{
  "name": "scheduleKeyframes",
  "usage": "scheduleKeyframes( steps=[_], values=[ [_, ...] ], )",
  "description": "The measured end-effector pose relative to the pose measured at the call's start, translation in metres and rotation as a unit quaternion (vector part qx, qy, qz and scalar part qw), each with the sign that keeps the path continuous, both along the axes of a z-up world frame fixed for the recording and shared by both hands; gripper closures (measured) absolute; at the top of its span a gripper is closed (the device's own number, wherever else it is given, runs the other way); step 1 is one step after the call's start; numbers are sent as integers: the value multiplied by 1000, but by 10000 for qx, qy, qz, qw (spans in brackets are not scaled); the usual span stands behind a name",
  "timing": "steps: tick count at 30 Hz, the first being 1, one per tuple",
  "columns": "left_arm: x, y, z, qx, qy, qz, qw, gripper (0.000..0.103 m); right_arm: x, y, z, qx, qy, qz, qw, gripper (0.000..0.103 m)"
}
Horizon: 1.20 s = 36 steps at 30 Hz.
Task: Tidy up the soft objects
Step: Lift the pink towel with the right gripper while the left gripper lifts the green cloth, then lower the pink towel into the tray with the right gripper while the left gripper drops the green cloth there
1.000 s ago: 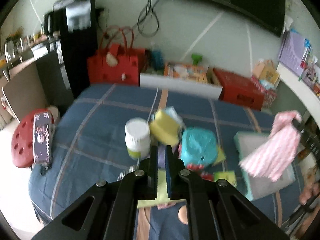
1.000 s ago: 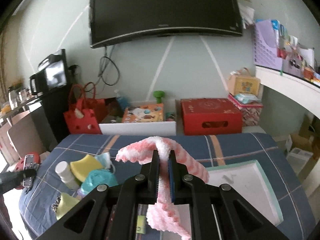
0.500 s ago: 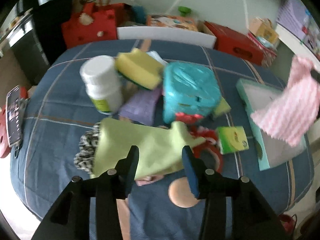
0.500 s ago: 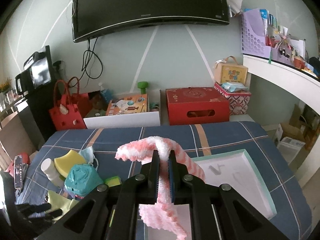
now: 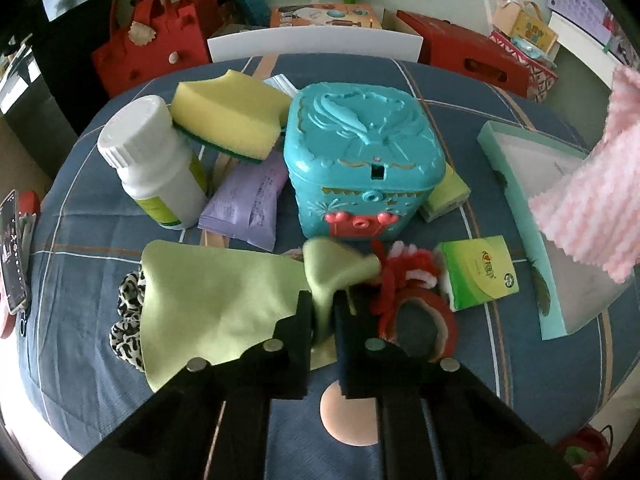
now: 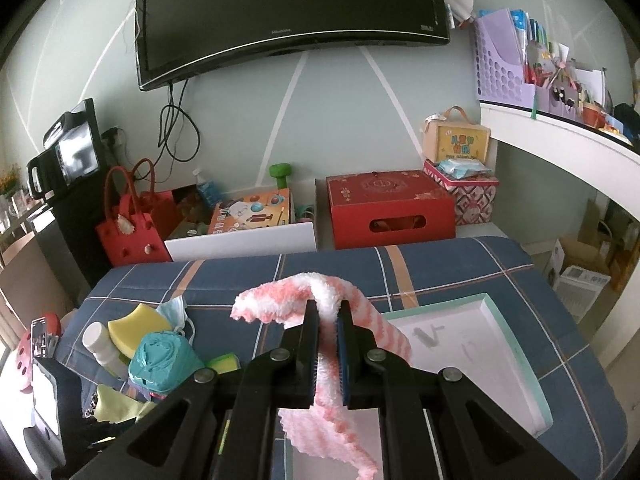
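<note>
Half a second earlier the left gripper [image 5: 323, 316] was wide open above the green cloth [image 5: 208, 304]; it had since closed, and its two fingers pinched a fold of that cloth and pulled it up a little. Most of the cloth lay flat on the blue checked bedcover [image 5: 80, 208], over a spotted scrunchie [image 5: 127, 320]. Just behind the cloth stood a teal plastic box [image 5: 360, 160], with a white bottle [image 5: 152, 160], a yellow sponge [image 5: 228, 120] and a purple packet [image 5: 248, 200] to its left. A red and white fluffy band [image 5: 404, 280] and a small green box [image 5: 478, 276] lay to the right of the pinched fold.

The right gripper [image 6: 328, 344] had not changed. It was shut tight on the pink striped cloth [image 6: 340, 416], which hung down from its fingers in the air. That cloth hung over the near end of the white tray with the mint-green rim [image 6: 520, 360], on the right side of the bed.
</note>
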<state>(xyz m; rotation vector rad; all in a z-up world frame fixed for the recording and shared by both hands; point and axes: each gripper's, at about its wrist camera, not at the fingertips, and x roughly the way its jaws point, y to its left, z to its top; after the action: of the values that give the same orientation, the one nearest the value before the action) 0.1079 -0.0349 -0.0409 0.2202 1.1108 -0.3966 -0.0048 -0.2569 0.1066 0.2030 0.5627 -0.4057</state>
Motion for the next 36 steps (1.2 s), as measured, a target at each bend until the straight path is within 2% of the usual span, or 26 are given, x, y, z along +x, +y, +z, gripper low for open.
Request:
scheduleKeyframes(
  steps=[5, 9, 14, 20, 26, 31, 36],
  values=[
    [4, 12, 21, -192, -205, 105, 9996, 98, -4, -2, 4, 5, -121, -45, 9999, 95],
    [1, 21, 72, -499, -706, 82, 9962, 98, -14, -4, 16, -64, -375, -102, 9992, 95],
    [-5, 18, 144, -833, -1388, -161, 9867, 98, -29, -13, 32, -128, -660, -265, 9974, 95],
    [-7, -29, 209, -1141, -1808, -780, 9738, 98, -43, -41, 36, -212, -664, -780, 9945, 95],
    [-19, -102, 221, -1182, -1942, -1432, 9632, 98, -59, -79, 29, -185, -550, -1310, 9897, 95],
    [-22, -157, 212, -1316, -1693, -1799, 9600, 98, -66, -104, 21, -65, -521, -1531, 9868, 94],
    [-25, -196, 187, -1436, -1336, -1994, 9601, 98, -64, -117, 9, 114, -435, -1573, 9865, 94]
  ],
)
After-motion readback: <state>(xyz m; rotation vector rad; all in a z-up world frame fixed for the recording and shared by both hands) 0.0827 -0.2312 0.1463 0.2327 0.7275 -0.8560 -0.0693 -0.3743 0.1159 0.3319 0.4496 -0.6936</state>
